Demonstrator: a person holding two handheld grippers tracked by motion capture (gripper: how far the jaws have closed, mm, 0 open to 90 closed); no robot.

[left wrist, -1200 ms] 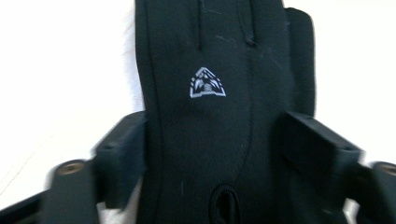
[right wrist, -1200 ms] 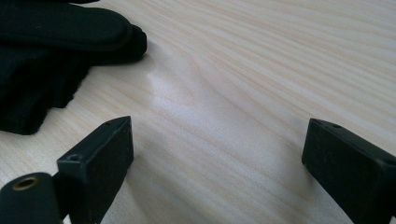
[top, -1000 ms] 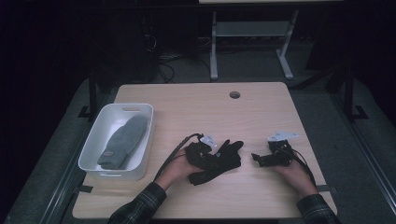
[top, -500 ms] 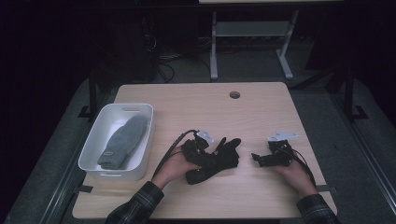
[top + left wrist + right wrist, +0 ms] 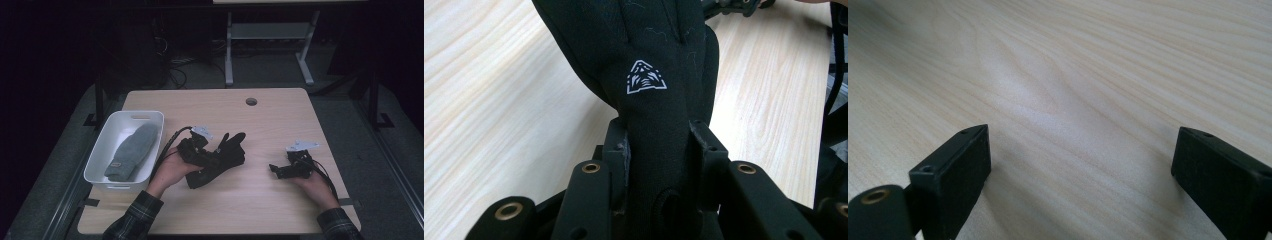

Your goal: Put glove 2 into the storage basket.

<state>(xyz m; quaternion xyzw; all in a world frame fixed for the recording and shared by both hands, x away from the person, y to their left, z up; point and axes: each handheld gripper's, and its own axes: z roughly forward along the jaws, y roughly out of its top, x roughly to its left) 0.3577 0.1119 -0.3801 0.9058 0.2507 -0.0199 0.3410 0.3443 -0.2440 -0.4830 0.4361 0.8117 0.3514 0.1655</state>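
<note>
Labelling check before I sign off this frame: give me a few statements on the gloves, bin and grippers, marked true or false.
1. The left gripper is clamped on the black glove. True.
2. The right gripper holds a glove. False: its jaws stand open over bare table.
3. A grey mitten lies in the white bin. True.
4. The black glove is in the bin. False: it is in the left gripper, beside the bin.

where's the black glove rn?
High view: black glove at table centre, clamped in the left claw, right of the white bin.
</note>
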